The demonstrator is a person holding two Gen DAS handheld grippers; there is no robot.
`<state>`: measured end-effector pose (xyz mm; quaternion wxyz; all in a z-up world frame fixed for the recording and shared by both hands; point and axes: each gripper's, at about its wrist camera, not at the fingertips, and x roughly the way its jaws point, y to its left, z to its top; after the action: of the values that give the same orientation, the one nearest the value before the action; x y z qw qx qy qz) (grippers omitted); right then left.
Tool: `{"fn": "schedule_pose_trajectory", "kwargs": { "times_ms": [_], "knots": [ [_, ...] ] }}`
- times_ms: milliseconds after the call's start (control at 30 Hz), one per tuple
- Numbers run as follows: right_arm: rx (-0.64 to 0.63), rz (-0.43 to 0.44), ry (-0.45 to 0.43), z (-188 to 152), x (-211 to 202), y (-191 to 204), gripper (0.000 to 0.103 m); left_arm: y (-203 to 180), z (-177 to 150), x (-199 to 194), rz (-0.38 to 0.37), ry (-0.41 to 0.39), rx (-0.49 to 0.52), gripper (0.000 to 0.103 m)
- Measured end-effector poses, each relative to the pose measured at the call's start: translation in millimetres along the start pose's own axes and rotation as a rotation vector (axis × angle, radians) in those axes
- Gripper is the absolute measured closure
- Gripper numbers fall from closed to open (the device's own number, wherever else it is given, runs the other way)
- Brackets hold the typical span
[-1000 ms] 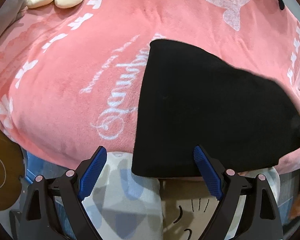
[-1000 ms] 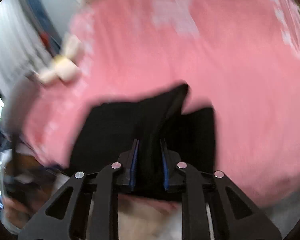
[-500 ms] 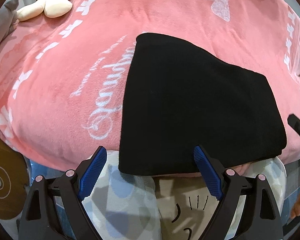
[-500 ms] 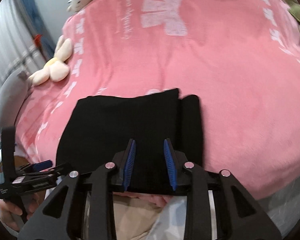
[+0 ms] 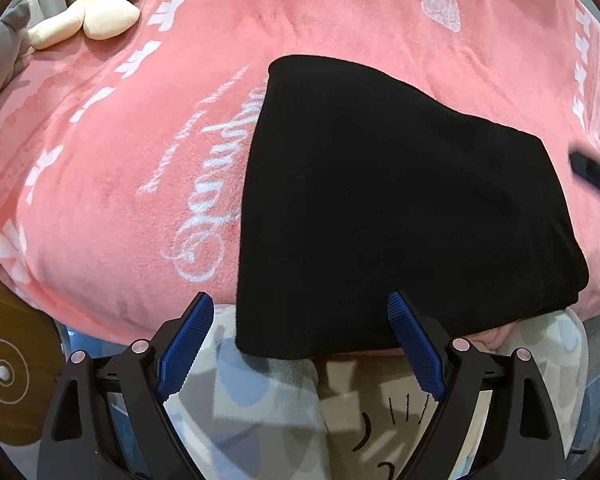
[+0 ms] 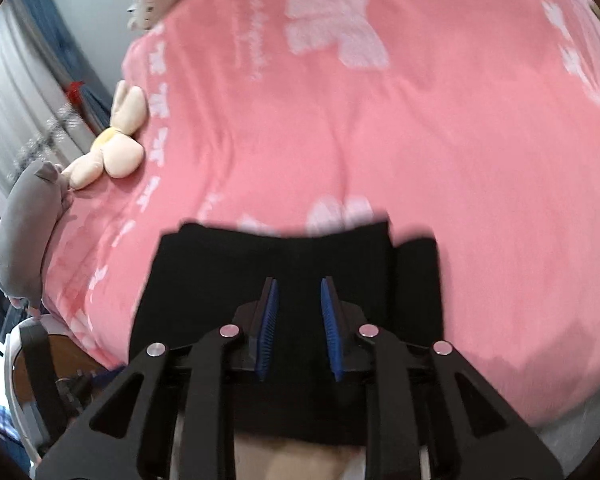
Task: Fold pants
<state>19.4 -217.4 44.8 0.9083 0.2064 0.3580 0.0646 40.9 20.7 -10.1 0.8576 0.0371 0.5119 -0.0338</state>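
Note:
The black pants lie folded into a flat rectangle on the pink blanket, at the near edge of the bed. My left gripper is wide open and empty, just short of the pants' near edge. My right gripper hovers over the pants with its jaws partly open and nothing between them. A narrower folded layer sticks out on the right side of the pants. The right gripper shows as a dark blur at the right edge of the left wrist view.
A cream plush toy lies at the far left of the bed, also seen in the right wrist view. A grey plush sits by the bed's left edge. A round wooden stool stands to the left below the bed.
My right gripper let go of the pants, opened partway and pulled back above them. The pants settled flat. My left gripper stayed open and shifted slightly.

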Motion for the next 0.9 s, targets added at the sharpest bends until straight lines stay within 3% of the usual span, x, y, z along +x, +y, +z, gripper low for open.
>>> {"fn": "schedule_pose_trajectory", "kwargs": {
  "times_ms": [100,233,267,400,500,600,767,833,867,900],
  "knots": [
    [-0.044,0.012,0.03,24,31,4,0.08,-2,1,2,-0.002,0.007,0.006,0.017],
    [-0.064,-0.138,0.141,25,101,-25,0.081,-3,3,4,-0.003,0.01,0.015,0.017],
    [-0.048,-0.125,0.143,23,104,-30,0.081,-3,3,5,-0.008,0.017,0.014,0.017],
    [0.033,-0.064,0.04,23,55,-31,0.077,-3,3,10,-0.006,0.023,0.02,0.017],
    [0.052,-0.041,-0.005,3,10,-31,0.058,-1,3,11,-0.021,0.027,0.003,0.017],
    [0.06,-0.048,0.025,-31,-14,-36,0.055,0,3,10,-0.033,0.025,-0.007,0.017],
    [0.085,-0.05,0.111,-71,-8,-48,0.048,-6,-3,0,-0.068,-0.014,-0.012,0.016],
    [0.108,-0.009,0.098,-75,-2,-48,0.036,-8,-5,2,-0.071,-0.03,-0.009,0.013],
    [0.115,-0.002,0.103,-74,3,-47,0.037,-8,-6,2,-0.062,-0.024,-0.008,0.013],
    [0.113,-0.003,0.109,-73,8,-46,0.053,-8,-7,1,-0.064,-0.022,-0.009,0.013]
  ]
}}
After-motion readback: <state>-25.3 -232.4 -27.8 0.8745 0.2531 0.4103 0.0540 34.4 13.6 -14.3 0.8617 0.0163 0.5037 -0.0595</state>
